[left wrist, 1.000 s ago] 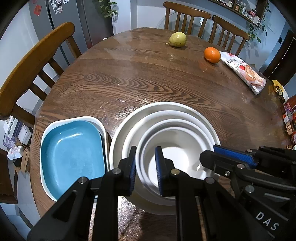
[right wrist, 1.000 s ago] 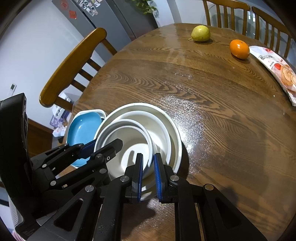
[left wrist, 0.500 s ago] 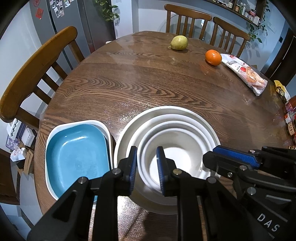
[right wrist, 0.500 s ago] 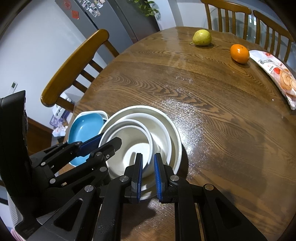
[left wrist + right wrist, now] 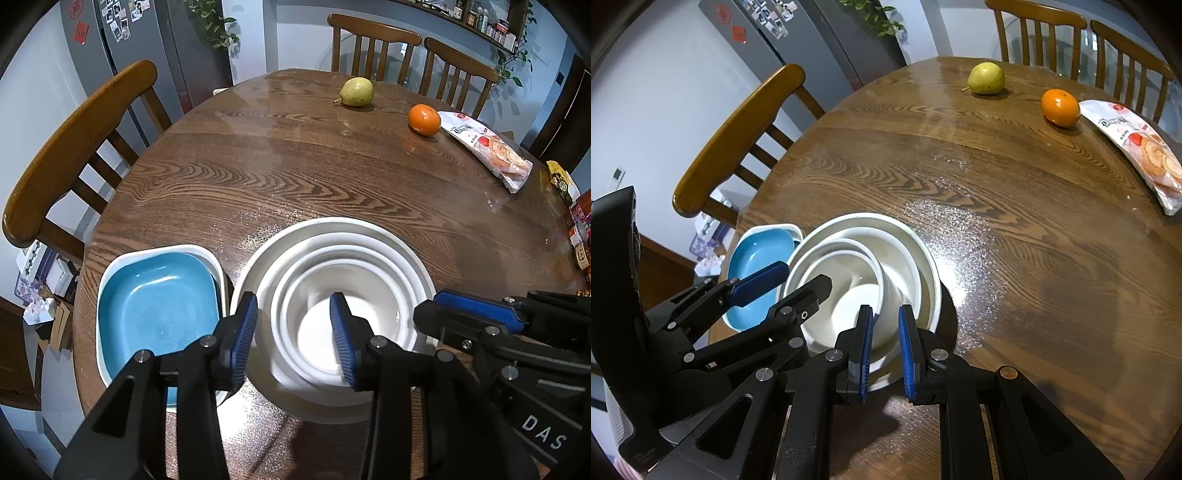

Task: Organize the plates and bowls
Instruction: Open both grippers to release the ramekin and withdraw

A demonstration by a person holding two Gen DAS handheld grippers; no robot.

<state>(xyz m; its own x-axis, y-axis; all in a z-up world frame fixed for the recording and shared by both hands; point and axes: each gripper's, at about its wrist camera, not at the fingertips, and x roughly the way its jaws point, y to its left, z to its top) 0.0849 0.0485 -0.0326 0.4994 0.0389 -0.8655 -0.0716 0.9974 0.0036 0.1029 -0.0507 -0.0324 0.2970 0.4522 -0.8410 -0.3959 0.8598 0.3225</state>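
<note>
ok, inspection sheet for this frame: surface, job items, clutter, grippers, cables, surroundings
Surface: round wooden table, glossy, with a speckled sheen near the bowls.
Job's things: stack of white bowls nested inside one another; blue rectangular dish beside it on the left, sitting in a white dish of the same shape.
Clutter: pear, orange, snack packet at the far side; more packets at the right edge.
Grippers: left gripper open, straddling the near-left rims of the stack; right gripper narrowly parted around the inner bowls' rims, contact unclear.
Cables: nothing seen.
Surroundings: wooden chairs around the table, fridge with magnets, houseplant, wall shelf.
</note>
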